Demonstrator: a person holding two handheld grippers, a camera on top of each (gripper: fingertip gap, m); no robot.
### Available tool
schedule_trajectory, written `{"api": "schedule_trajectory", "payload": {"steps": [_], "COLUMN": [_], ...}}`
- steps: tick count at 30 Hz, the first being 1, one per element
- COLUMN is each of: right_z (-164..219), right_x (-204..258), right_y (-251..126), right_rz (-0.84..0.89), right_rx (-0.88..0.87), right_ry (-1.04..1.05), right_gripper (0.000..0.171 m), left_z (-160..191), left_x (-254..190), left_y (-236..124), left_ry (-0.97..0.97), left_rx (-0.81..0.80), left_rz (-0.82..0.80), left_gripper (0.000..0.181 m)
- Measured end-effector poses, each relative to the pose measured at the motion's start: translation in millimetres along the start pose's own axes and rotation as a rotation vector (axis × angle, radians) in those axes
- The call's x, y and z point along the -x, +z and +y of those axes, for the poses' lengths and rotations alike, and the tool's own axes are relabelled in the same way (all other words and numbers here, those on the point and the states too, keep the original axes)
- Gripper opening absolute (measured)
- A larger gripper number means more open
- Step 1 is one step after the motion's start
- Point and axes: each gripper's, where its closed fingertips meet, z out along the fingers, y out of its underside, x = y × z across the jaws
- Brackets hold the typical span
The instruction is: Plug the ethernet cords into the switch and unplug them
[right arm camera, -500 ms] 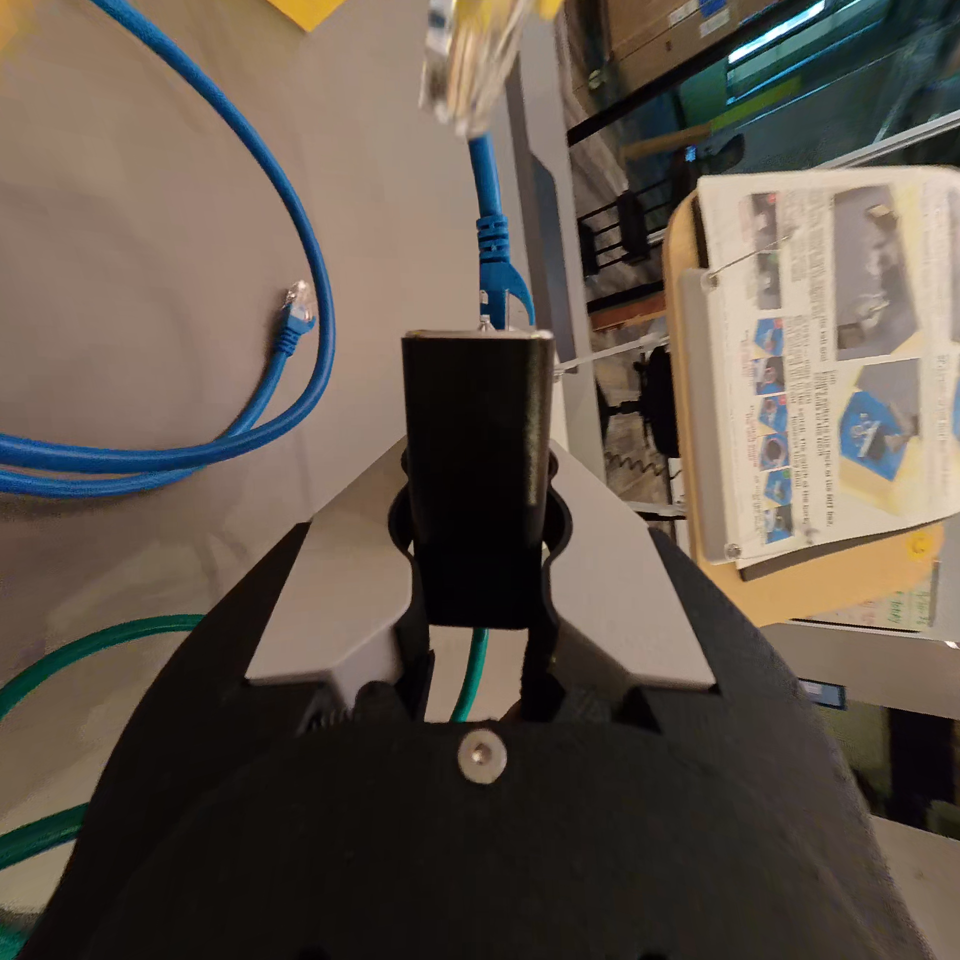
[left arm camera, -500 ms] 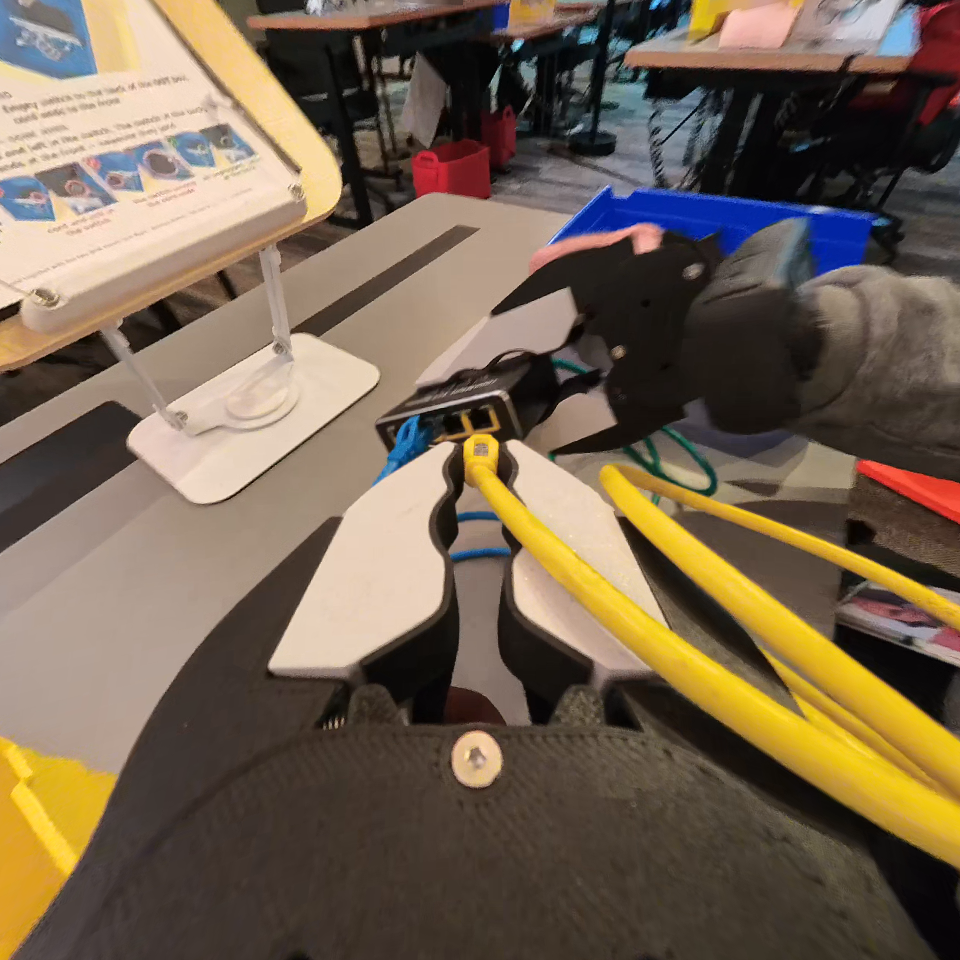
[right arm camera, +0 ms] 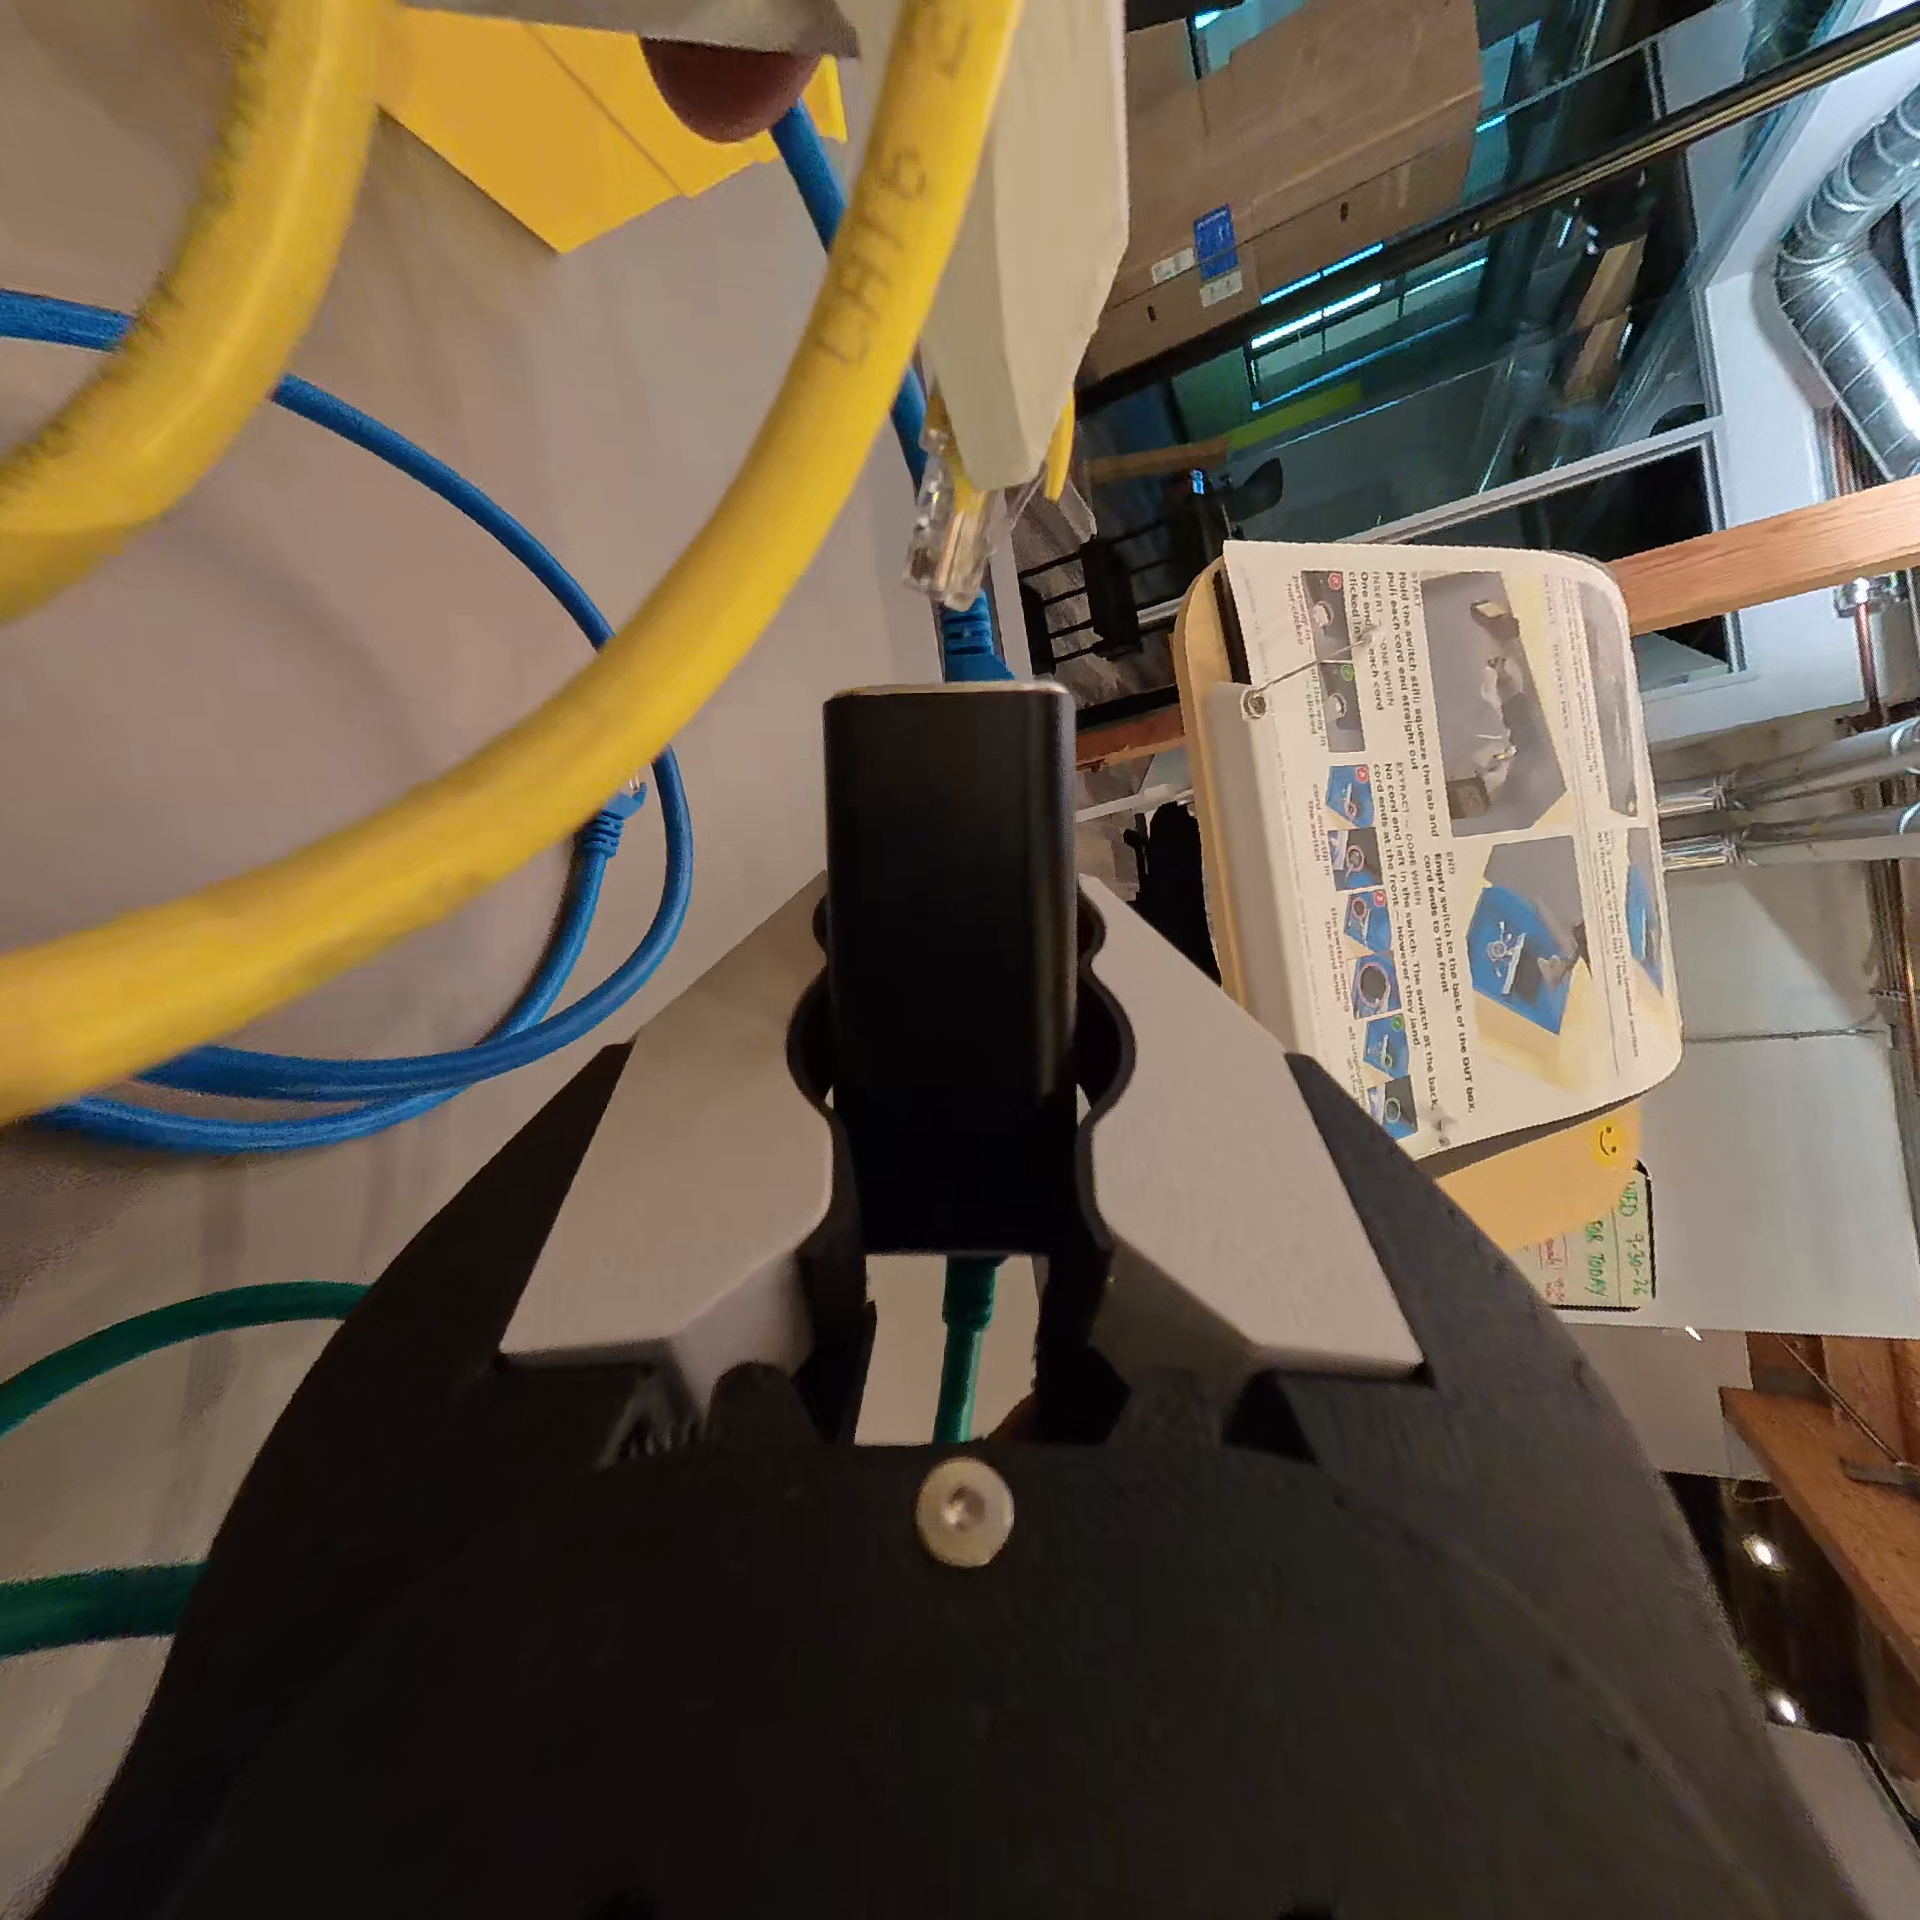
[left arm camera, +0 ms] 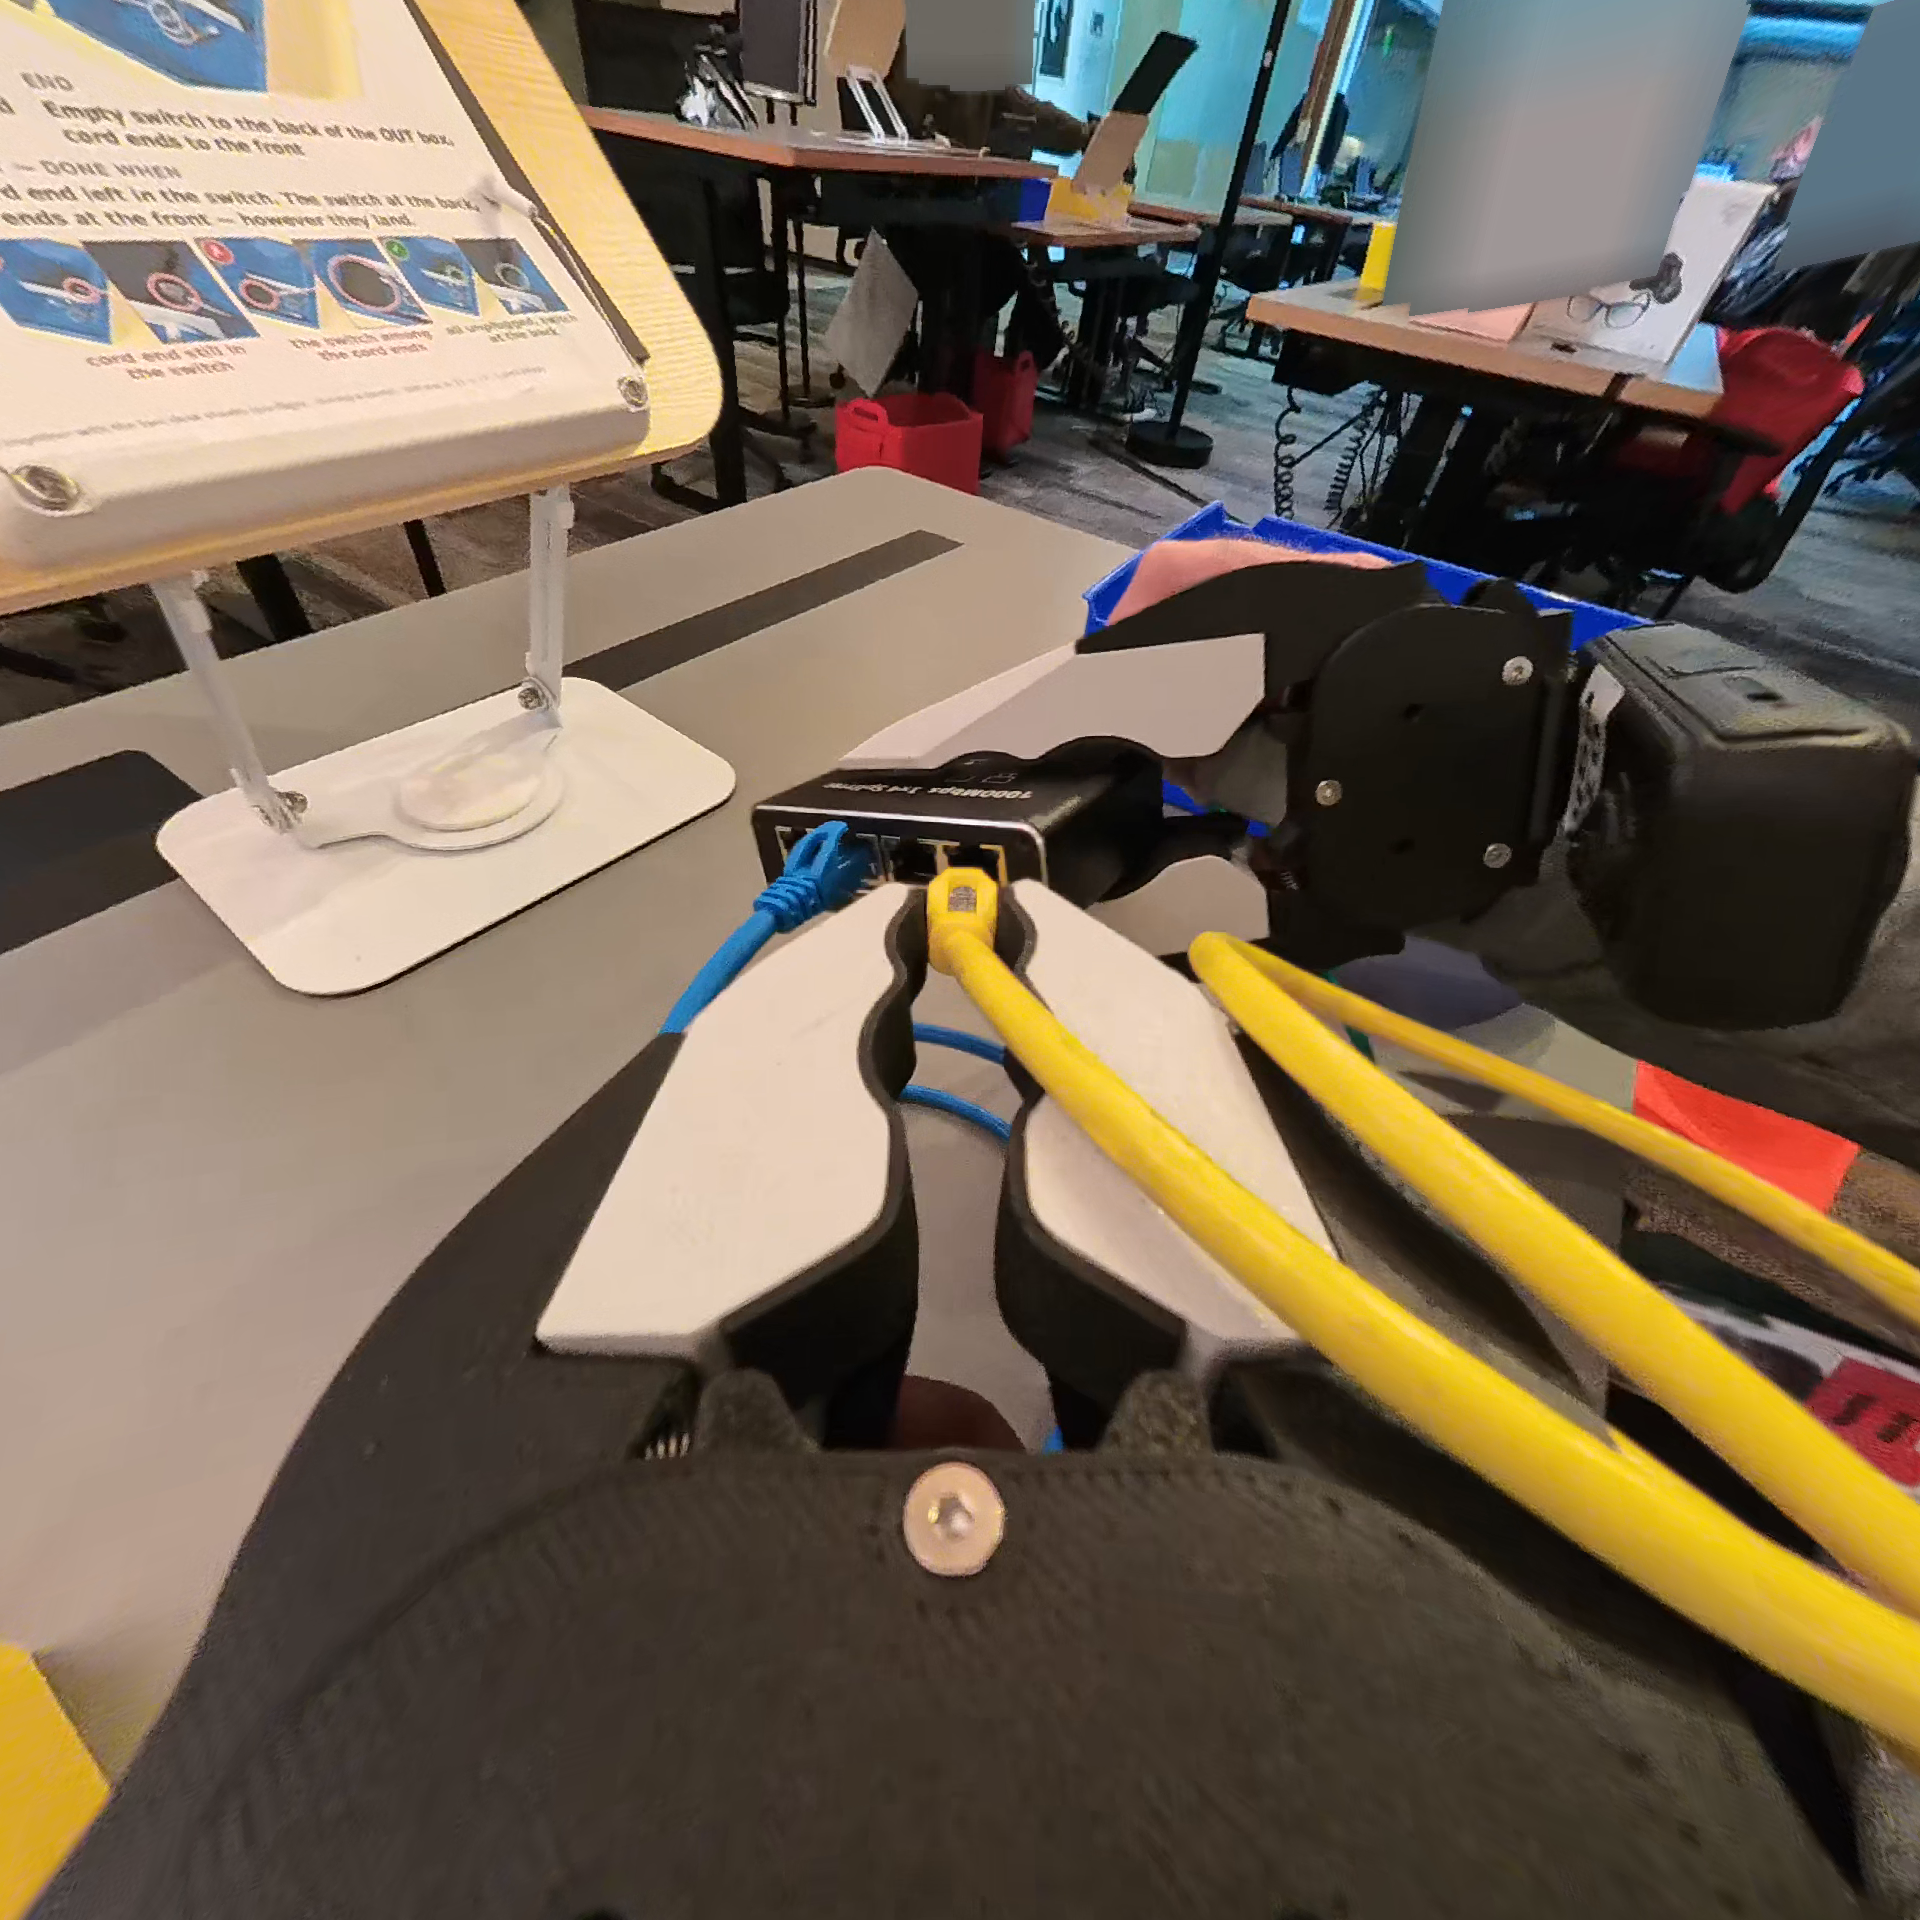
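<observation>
Grey worktop [left arm camera: 312, 1143] carries a white stand [left arm camera: 447, 831] with an instruction sheet [left arm camera: 260, 239], well to the left of the switch [left arm camera: 935, 821]. The switch is a small black box held off the worktop, its row of ports facing the left wrist camera. A blue cord [left arm camera: 800, 883] is plugged into a port at the left end of the switch, and its cable drops down and back under the left gripper [left arm camera: 961, 914].

Next along the switch, the left gripper's fingers [left arm camera: 748, 1143] are clenched on the boot of a yellow cord [left arm camera: 1195, 1195] just behind its plug. In the right wrist view the clear plug tip sits just short of the switch's port face, not yet inserted (how near the port it is cannot be judged exactly). The yellow cable trails back over the right finger and loops to the right of the switch.

On the right side of the switch, the right gripper [right arm camera: 951, 935] grasps the black body crosswise, one finger on its top face and one on its underside. Behind the switch in the right wrist view, a green cord [right arm camera: 961, 1351] runs between the fingers; whether it is plugged into the rear I cannot tell. A blue bin [left arm camera: 1351, 561] stands beyond the right gripper.
</observation>
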Motion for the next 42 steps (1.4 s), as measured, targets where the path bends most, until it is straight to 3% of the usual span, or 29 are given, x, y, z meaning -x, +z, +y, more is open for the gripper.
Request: {"api": "schedule_trajectory", "payload": {"steps": [5, 13, 24, 33, 42], "right_z": [2, -2, -24, -30, -34], "right_x": [1, 8, -8, -18, -20], "right_y": [1, 3, -16, -25, -27], "right_rz": [-0.002, -0.006, -0.018, -0.006, -0.006], "right_rx": [0.003, -0.011, -0.202, -0.265, -0.272], "right_ry": [0.002, -0.021, 0.111, 0.135, 0.139], "right_gripper": [0.035, 0.034, 0.033, 0.032, 0.033], "left_z": [-9, -63, -15, -30, -33], "left_x": [6, -5, -16, -28, -30], "left_y": [-6, -29, 1, -1, -2], "left_ry": [-0.02, -0.012, -0.097, -0.183, -0.127], "left_rx": [0.0, -0.115, -0.007, -0.161, -0.203], "left_rz": [-0.027, -0.039, 0.021, 0.145, 0.125], "left_gripper": [0.012, 0.013, 0.012, 0.012, 0.012]}}
